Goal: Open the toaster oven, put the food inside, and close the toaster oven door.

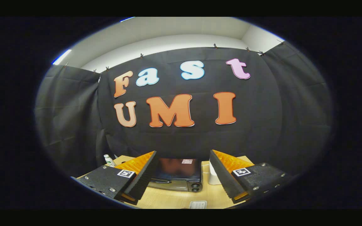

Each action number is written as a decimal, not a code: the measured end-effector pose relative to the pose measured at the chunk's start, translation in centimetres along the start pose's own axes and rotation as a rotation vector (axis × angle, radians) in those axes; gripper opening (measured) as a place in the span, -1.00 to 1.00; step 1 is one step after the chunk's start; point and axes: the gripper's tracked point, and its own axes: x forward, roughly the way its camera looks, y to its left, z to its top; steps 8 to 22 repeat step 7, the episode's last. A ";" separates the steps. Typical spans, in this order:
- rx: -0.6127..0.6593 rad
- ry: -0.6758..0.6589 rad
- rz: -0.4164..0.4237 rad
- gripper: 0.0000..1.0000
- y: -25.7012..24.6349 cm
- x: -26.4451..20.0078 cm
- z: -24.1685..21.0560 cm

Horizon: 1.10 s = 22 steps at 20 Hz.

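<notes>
Gripper point(181, 175) held high above the desk point(171, 199), fingers spread wide and empty, aimed mostly at the booth's cloth wall. The toaster oven point(176, 175) stands on the desk beyond and between the fingers, door closed, knobs at its right end. A white container point(213, 175) stands just right of the oven, a small bottle point(108, 160) beyond the left finger, and a pale flat object point(198, 204) lies on the desk nearer than the oven.
</notes>
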 end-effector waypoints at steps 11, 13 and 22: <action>-0.008 -0.017 -0.011 0.95 -1.6 -0.8 0.8; -0.008 -0.017 -0.011 0.95 -1.6 -0.8 0.8; -0.008 -0.017 -0.011 0.95 -1.6 -0.8 0.8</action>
